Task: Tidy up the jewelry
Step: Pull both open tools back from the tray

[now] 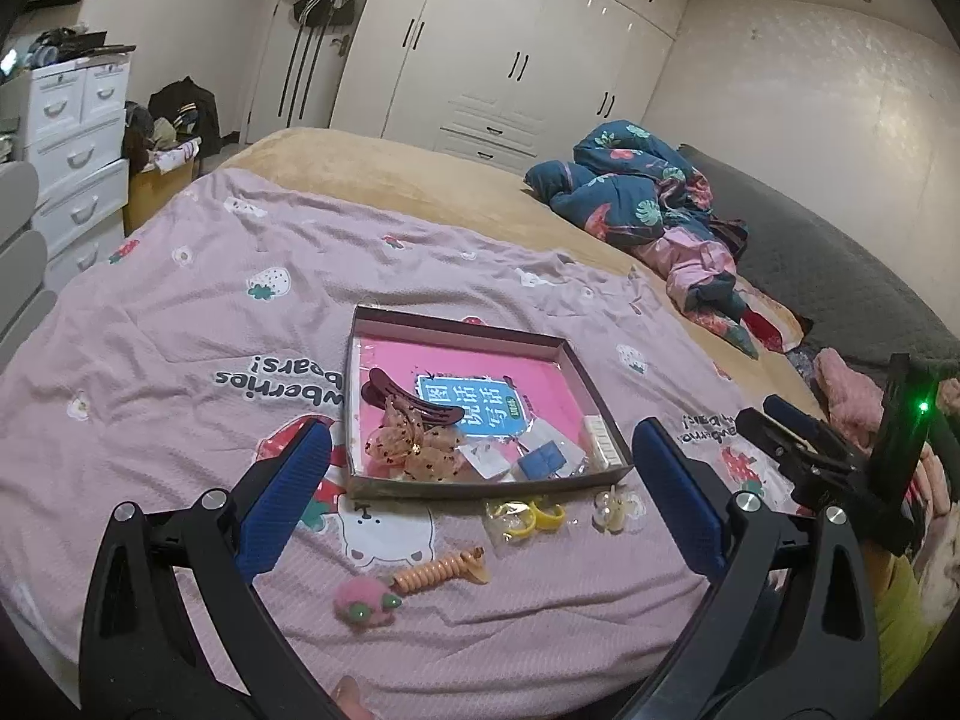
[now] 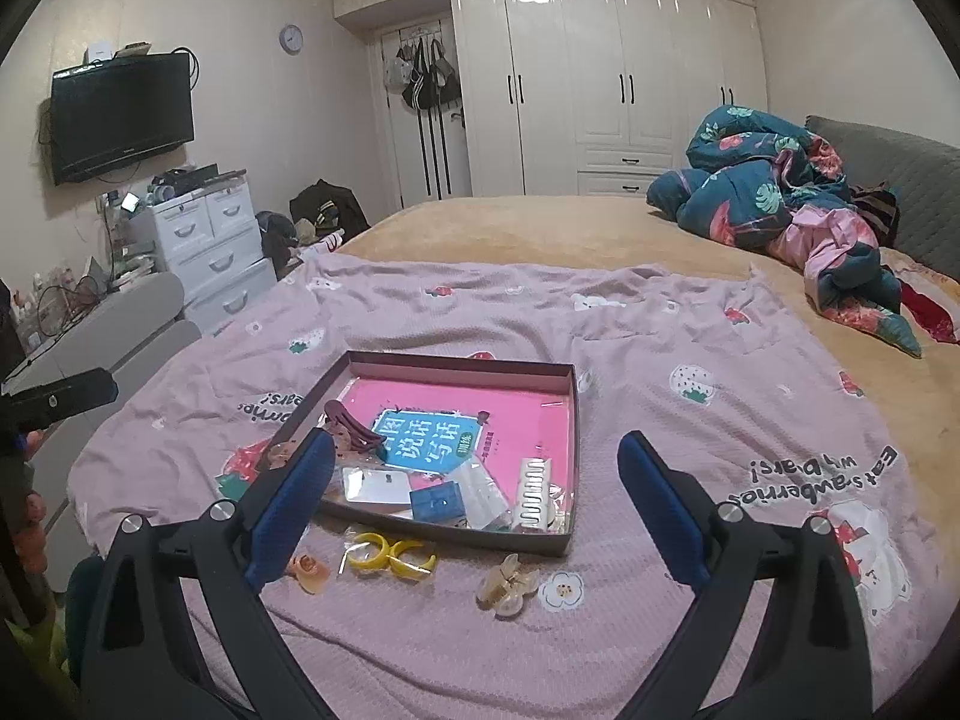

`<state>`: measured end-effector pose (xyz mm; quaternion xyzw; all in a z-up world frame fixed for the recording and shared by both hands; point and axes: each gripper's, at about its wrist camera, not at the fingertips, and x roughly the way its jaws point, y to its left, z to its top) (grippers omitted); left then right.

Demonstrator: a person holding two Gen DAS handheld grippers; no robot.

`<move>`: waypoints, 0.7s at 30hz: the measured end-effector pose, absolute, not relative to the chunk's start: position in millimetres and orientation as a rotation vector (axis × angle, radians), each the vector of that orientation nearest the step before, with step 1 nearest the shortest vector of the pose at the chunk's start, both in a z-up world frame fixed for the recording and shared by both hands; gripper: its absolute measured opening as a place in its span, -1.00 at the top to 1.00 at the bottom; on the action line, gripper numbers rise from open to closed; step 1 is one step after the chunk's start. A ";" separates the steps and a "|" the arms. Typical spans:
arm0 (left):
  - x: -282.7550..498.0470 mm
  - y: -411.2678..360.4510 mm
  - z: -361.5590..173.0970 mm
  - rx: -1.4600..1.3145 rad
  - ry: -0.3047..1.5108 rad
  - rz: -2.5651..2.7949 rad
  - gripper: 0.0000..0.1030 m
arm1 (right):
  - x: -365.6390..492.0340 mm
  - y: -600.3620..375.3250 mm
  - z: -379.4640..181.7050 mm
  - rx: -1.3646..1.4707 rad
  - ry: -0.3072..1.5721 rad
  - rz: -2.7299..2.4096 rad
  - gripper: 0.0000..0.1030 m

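Note:
A shallow cardboard box point(image 1: 456, 336) with a pink bottom lies on the pink bedspread. Inside it are a dark red hair clip point(image 1: 414, 402), a spotted translucent bow point(image 1: 414, 447), a blue square piece point(image 1: 540, 459), a white comb clip point(image 1: 600, 441) and clear packets. In front of the box lie yellow rings in a clear bag point(image 1: 528, 516), a cream claw clip point(image 1: 612, 507), an orange spiral tie point(image 1: 438, 570) and a pink fuzzy ball point(image 1: 366, 597). My left gripper point(image 1: 483, 438) hangs open above these, holding nothing. My right gripper point(image 2: 477, 447) is open and empty above the box's point(image 2: 456, 360) near edge, the yellow rings point(image 2: 390, 558) and the claw clip point(image 2: 507, 588).
A rumpled blue floral quilt point(image 1: 636, 198) lies at the far right of the bed. White drawers point(image 2: 204, 234) and a grey chair back point(image 2: 120, 312) stand left of the bed. Wardrobes point(image 2: 600, 90) line the far wall. Pink fuzzy fabric point(image 1: 852, 396) lies by the right edge.

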<state>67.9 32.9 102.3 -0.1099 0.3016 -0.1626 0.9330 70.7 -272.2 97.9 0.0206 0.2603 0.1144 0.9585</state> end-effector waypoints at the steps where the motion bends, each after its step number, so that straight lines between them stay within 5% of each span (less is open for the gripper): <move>1: 65.4 32.5 102.7 -0.220 0.616 -0.333 -0.82 | 67.7 -272.5 98.8 0.043 0.524 0.233 -0.84; 21: 38.8 38.9 72.2 -0.188 0.683 -0.316 -0.82 | 32.9 -255.7 82.0 0.001 0.564 0.270 -0.84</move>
